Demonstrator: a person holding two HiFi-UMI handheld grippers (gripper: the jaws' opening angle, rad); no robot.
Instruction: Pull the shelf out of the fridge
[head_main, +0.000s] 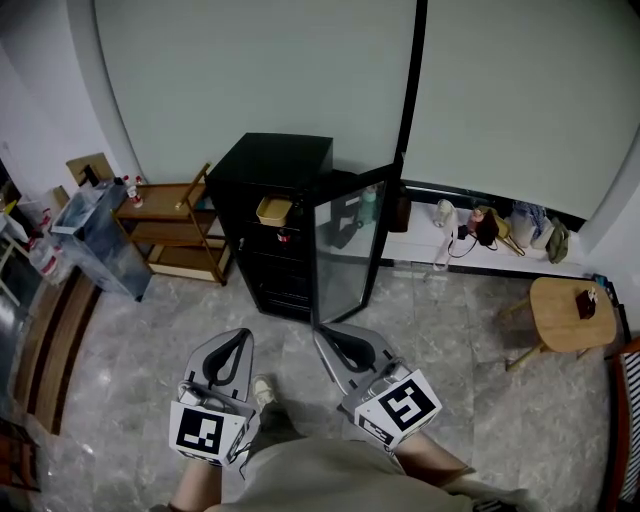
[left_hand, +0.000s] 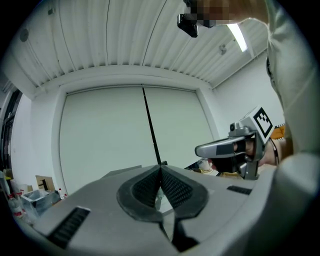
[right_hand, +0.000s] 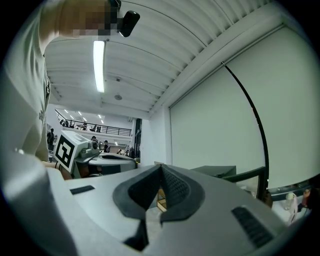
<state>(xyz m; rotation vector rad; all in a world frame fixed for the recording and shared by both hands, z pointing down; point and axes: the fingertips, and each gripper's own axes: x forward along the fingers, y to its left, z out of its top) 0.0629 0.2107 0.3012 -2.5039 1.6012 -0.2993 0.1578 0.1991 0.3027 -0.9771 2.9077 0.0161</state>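
Both my claws are clenched on nothing: the left gripper and the right gripper have their pads pressed together with only air ahead of them, and both hang well short of the fridge, in front of its open side. The shelf sits inside the fridge, at the level under a yellow tub, and nothing of mine touches it yet. The glass door stands swung out to the fridge's right, so I judge the step in hand is the approach. I should walk up square to the opening, release one claw before it reaches the fridge's front edge, take the shelf's front lip near its middle, and draw it straight out and level so the tub does not slide off. Keeping my right gripper inside the door's line should avoid knocking the glass. Much is hard to read from here. The fridge's interior is dark, so I cannot tell how many shelves there are, what their front lips look like, or whether rails or stops hold them. A small red thing just below the tub is too small to name. My own gripper views look over the fridge at the pale wall behind it, not into the opening.
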